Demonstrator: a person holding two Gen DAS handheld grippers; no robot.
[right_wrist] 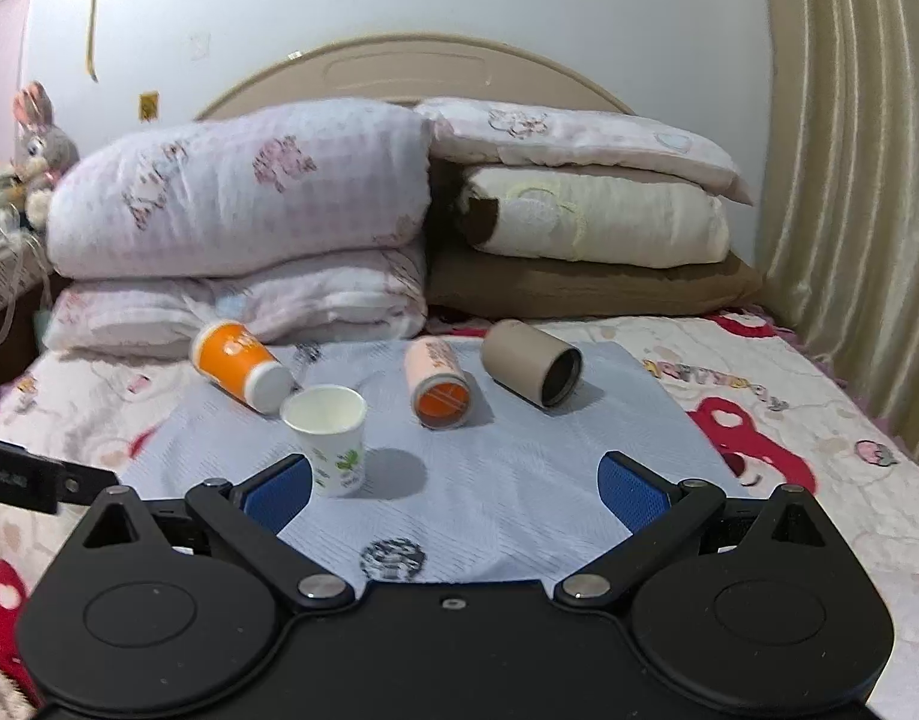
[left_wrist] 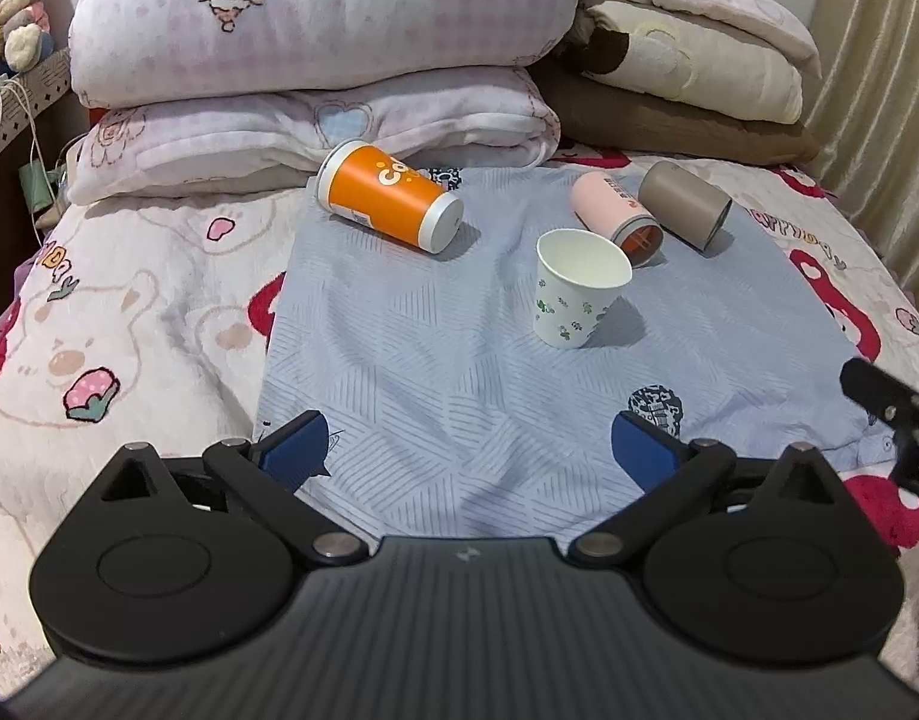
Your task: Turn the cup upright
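Note:
A white paper cup with a flower print (left_wrist: pixel 579 288) (right_wrist: pixel 330 438) stands upright on the blue-grey cloth (left_wrist: pixel 447 372) (right_wrist: pixel 507 468). An orange cup (left_wrist: pixel 387 195) (right_wrist: pixel 240 363), a pink cup (left_wrist: pixel 615 210) (right_wrist: pixel 437 384) and a grey-brown cup (left_wrist: pixel 684 204) (right_wrist: pixel 528 363) lie on their sides behind it. My left gripper (left_wrist: pixel 471 450) is open and empty, well short of the cups. My right gripper (right_wrist: pixel 456 489) is open and empty; the white cup stands just beyond its left finger (right_wrist: pixel 279 492).
Stacked pink quilts (left_wrist: pixel 315 60) (right_wrist: pixel 237 222) and brown and cream pillows (left_wrist: pixel 687 78) (right_wrist: pixel 591 240) lie behind the cups. A curtain (right_wrist: pixel 849 180) hangs at the right. A plush rabbit (left_wrist: pixel 18 6) sits on a stand at the left. The right gripper's edge shows in the left wrist view (left_wrist: pixel 891 420).

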